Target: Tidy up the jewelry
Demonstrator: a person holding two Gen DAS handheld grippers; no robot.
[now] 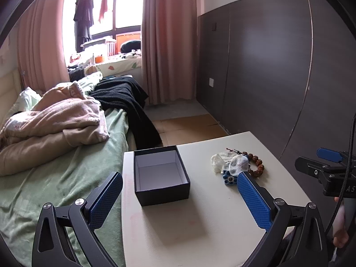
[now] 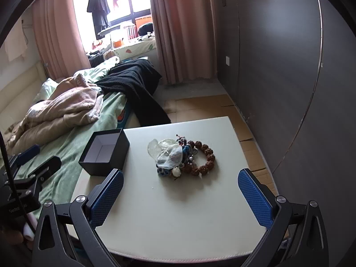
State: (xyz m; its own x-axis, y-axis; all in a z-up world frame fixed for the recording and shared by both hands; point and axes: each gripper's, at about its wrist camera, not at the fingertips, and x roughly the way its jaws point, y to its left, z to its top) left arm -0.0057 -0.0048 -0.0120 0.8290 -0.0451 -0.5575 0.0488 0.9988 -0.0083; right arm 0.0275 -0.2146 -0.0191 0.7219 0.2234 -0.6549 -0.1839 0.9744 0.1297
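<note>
An open black box (image 1: 161,174) with a white inside stands empty on the cream table (image 1: 178,229), at its left edge; it also shows in the right wrist view (image 2: 104,153). A pile of jewelry (image 2: 181,156) lies mid-table: a brown bead bracelet (image 2: 205,161), blue pieces and clear pouches (image 2: 169,153). In the left wrist view the pile (image 1: 235,163) is at the right. My left gripper (image 1: 179,197) is open and empty, just before the box. My right gripper (image 2: 180,194) is open and empty, just short of the pile.
A bed (image 1: 55,178) with green sheet, pink blankets and a black throw lies left of the table. A dark wardrobe wall (image 2: 289,66) stands to the right. Pink curtains (image 1: 169,40) and a window are at the back. Cardboard covers the floor (image 2: 222,109).
</note>
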